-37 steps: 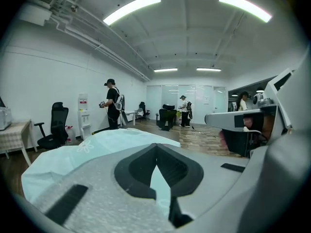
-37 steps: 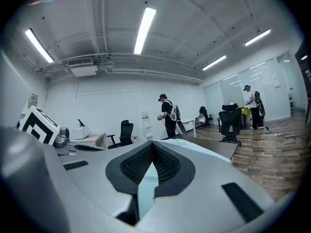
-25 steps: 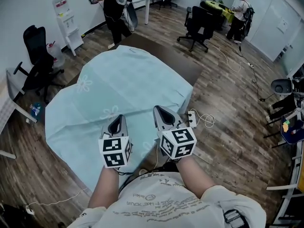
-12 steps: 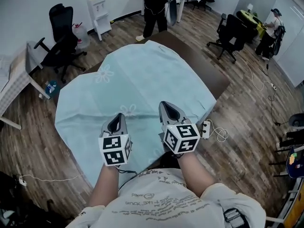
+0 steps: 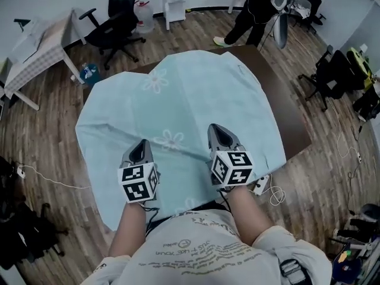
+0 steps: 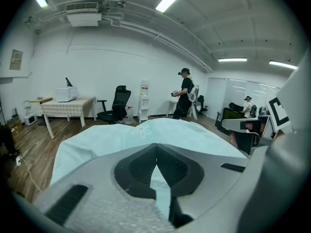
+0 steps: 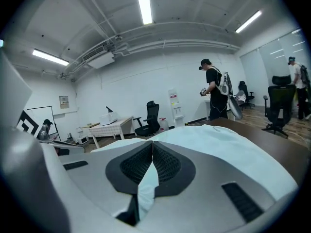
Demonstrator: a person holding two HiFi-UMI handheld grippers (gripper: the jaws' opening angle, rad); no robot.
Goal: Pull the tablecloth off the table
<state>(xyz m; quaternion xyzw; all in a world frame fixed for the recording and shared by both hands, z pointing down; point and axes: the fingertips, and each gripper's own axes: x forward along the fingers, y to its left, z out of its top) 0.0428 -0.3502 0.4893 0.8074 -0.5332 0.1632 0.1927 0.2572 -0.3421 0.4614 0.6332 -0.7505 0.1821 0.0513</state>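
Note:
A pale blue tablecloth [image 5: 178, 105] with white flower prints lies over most of a dark brown table [image 5: 285, 108], whose bare right and far edges show. My left gripper [image 5: 141, 146] is shut on the cloth's near edge, a fold of cloth [image 6: 159, 188] pinched between its jaws. My right gripper [image 5: 217, 129] is likewise shut on the near edge, with cloth [image 7: 146, 186] caught between its jaws. The cloth [image 6: 146, 132] rises away from both grippers toward the far side of the table, and it hangs loose at the left and near corners.
A person [image 5: 255, 8] stands beyond the table's far end. Black office chairs [image 5: 113, 25] and a small checked table [image 5: 35, 43] stand at the back left, more chairs [image 5: 329, 76] at the right. A power strip with a white cable [image 5: 264, 186] lies on the wooden floor near my right arm.
The view has swung round the table, so the cloth and table now sit more centred and turned. Both grippers keep their hold on the cloth's near edge.

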